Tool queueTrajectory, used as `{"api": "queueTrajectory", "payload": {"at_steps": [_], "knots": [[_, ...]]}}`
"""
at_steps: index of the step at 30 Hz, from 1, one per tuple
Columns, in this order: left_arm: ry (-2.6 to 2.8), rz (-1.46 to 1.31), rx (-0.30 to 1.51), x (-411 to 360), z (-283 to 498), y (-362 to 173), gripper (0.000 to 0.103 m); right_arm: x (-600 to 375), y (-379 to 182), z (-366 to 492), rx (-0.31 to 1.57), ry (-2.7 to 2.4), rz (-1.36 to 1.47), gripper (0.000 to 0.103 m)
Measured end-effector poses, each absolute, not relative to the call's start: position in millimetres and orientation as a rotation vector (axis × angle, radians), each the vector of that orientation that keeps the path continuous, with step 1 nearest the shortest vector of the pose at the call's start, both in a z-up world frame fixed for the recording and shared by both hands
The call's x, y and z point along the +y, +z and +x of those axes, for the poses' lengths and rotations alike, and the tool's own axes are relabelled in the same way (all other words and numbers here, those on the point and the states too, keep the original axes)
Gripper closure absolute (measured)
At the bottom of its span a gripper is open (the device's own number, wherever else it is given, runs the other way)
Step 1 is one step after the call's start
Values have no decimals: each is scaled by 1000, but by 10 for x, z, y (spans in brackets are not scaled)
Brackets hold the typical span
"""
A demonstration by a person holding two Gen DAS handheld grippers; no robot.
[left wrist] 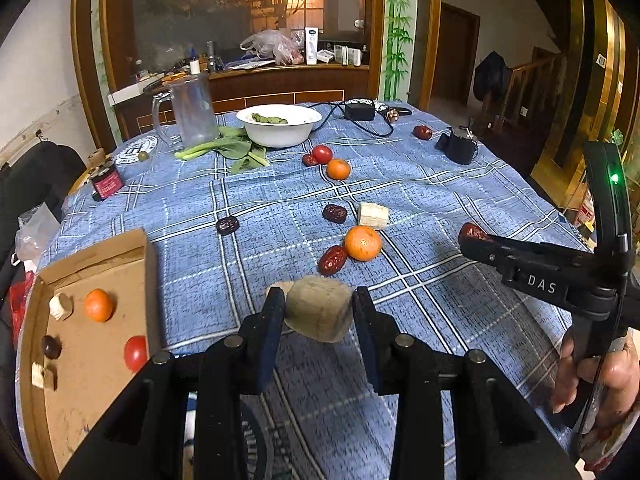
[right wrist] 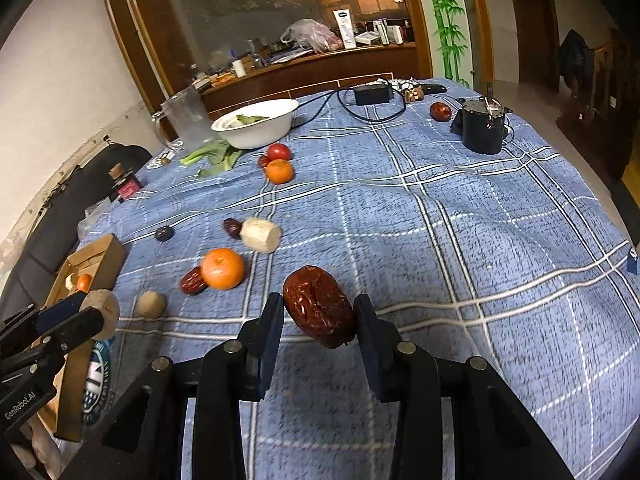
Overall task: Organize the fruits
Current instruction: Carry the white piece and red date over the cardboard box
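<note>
Left wrist view: both my grippers carry fruit above the blue checked tablecloth point(left wrist: 420, 200).
My left gripper point(left wrist: 319, 312) angles downward, clamped on a tan cut fruit piece point(left wrist: 318, 308), beside the cardboard box point(left wrist: 92, 360). My right gripper point(right wrist: 319, 316), likewise tilted, pinches a red date point(right wrist: 320, 306); a hand point(left wrist: 596, 376) grips its handle.

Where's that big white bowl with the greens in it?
The white bowl sits at the table's far end, left of centre in both views, between the clear plastic jug and the black power adapter, with leafy greens lying before it.
</note>
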State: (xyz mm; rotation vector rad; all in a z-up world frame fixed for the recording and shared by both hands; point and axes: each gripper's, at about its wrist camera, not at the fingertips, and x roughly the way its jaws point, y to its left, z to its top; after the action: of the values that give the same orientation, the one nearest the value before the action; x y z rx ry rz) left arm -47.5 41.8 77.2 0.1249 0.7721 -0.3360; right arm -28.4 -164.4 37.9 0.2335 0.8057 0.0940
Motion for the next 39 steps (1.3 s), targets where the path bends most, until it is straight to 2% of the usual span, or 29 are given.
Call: {"api": "queueTrajectory", "payload": {"at_steps": [21, 39], "knots": [[-296, -20, 718, 1043, -1132, 1028, 69, -1013, 814, -971, 738, 174, 165, 64], [-195, -126, 719, 1739, -1409, 888, 69, -75, 760, -1233, 773, 343, 78, 64]]}}
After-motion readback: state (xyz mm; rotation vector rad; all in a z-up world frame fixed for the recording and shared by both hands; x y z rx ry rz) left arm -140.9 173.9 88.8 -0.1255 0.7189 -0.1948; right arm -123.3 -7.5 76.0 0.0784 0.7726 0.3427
